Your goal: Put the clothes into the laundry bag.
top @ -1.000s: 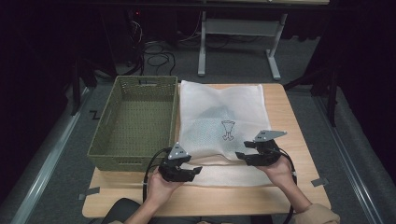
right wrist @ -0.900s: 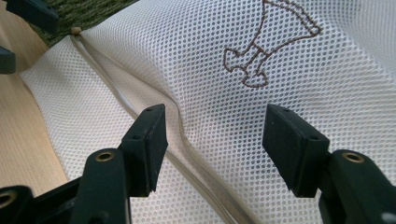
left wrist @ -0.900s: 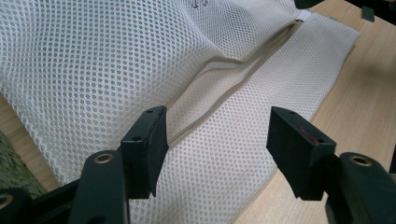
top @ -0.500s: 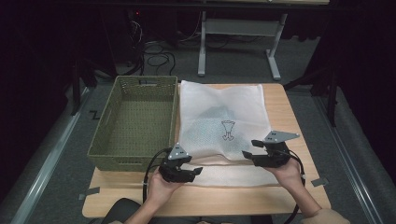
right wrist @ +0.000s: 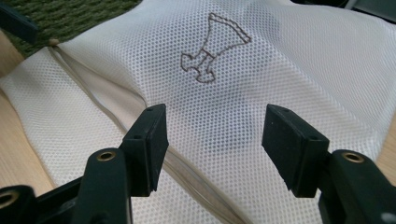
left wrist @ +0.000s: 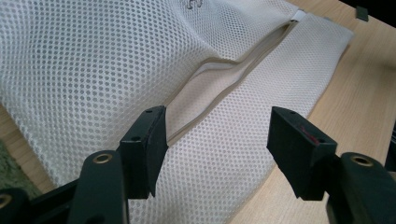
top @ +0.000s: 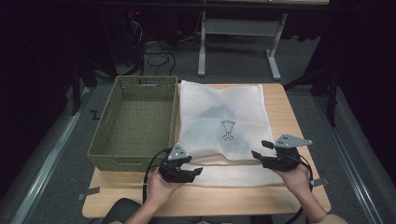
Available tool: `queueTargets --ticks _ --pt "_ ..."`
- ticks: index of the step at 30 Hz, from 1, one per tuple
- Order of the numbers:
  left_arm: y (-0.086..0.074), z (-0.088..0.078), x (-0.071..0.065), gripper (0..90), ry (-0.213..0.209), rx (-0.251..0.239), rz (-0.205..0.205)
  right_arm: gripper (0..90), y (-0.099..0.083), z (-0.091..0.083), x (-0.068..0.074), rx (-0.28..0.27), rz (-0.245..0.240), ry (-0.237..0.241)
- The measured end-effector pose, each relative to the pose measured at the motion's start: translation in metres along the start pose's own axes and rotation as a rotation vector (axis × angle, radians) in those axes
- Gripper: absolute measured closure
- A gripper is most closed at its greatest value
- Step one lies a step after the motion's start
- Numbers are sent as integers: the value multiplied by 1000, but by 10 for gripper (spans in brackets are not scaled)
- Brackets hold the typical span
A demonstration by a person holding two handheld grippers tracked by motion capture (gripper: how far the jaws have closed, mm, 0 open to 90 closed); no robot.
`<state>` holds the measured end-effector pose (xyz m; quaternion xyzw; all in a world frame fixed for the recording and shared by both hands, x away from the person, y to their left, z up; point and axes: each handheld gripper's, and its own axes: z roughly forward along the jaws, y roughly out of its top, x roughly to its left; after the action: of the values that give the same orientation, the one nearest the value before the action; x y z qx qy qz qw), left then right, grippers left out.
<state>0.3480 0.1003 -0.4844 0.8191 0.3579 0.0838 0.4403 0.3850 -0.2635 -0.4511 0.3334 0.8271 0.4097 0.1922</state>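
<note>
Dark room, bag [top: 219,126] contents obscured

Mesh bag [top: 219,126]: a dark patch shows through the mesh above the printed emblem [top: 227,130]; what is inside cannot be told. In the left gripper view the bag runs off the top and left edges; the slit along its tape edge [left wrist: 219,88] gapes, interior not visible. In the right gripper view the bag is cut at the right and bottom edges. Basket [top: 135,121]: only a green corner shows left of the bag in the right gripper view. Tabletop [top: 289,196]: the near edge below the bag is partly covered by the person's forearms.
</note>
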Motion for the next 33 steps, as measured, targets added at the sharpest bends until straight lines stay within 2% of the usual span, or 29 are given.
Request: queueTargets --ticks 5,13,16,20,24,27,31,33 --pt "0 0 -1 381 0 10 6 437 -13 -3 -5 -21 28 -17" --pt "-1 1 -1 381 0 14 3 432 -28 5 -7 12 77 -10" --pt "-1 0 -1 381 1 11 2 412 -34 10 -7 7 75 -1" --pt "-1 1 -2 381 -4 12 0 401 -39 16 -9 31 84 -1" --pt "-3 3 -5 382 -7 21 11 401 -46 18 -9 35 87 -20" --pt "-3 3 -6 381 -2 22 14 431 -52 17 -9 32 115 -22" --pt "-5 5 -6 381 4 27 12 434 -58 20 -10 52 92 -50" --pt "-6 5 -6 381 -4 30 13 433 -60 20 -10 50 102 -47"
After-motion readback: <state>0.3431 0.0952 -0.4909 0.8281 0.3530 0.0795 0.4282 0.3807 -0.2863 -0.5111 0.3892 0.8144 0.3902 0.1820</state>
